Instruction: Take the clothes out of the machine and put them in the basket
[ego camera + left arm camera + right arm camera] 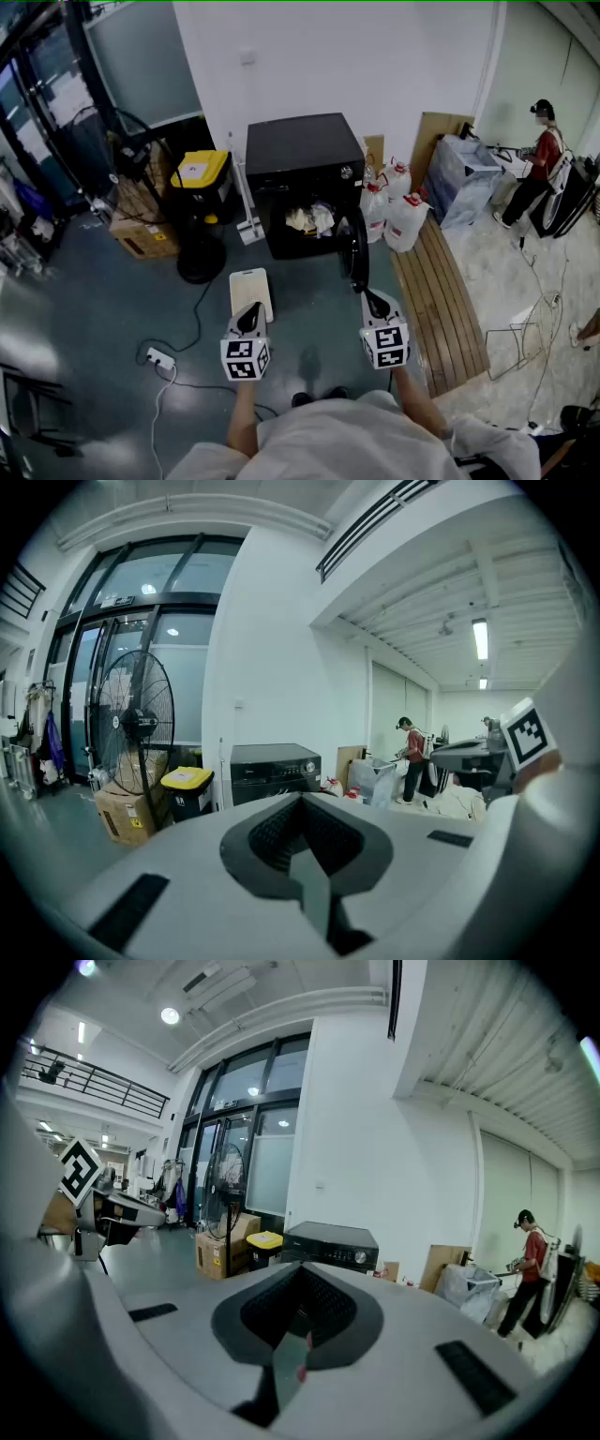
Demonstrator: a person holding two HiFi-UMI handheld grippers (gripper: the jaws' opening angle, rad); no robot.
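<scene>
A black washing machine [300,155] stands against the white wall with its round door [357,251] swung open to the right. Pale clothes [309,219] lie in the drum. A white basket [250,289] sits on the floor in front of the machine, slightly left. My left gripper [249,317] hovers just past the basket's near edge, shut and holding nothing. My right gripper [375,302] is near the door's lower edge, also shut with nothing in it. Both gripper views look toward the machine [274,766] [333,1241] from some way off.
A yellow-lidded bin [200,183], a cardboard box [142,234] and a standing fan [122,141] are left of the machine. White jugs [398,211] and a wooden board strip [445,291] lie to its right. A power strip [159,359] with its cable crosses the floor. A person [534,164] stands far right.
</scene>
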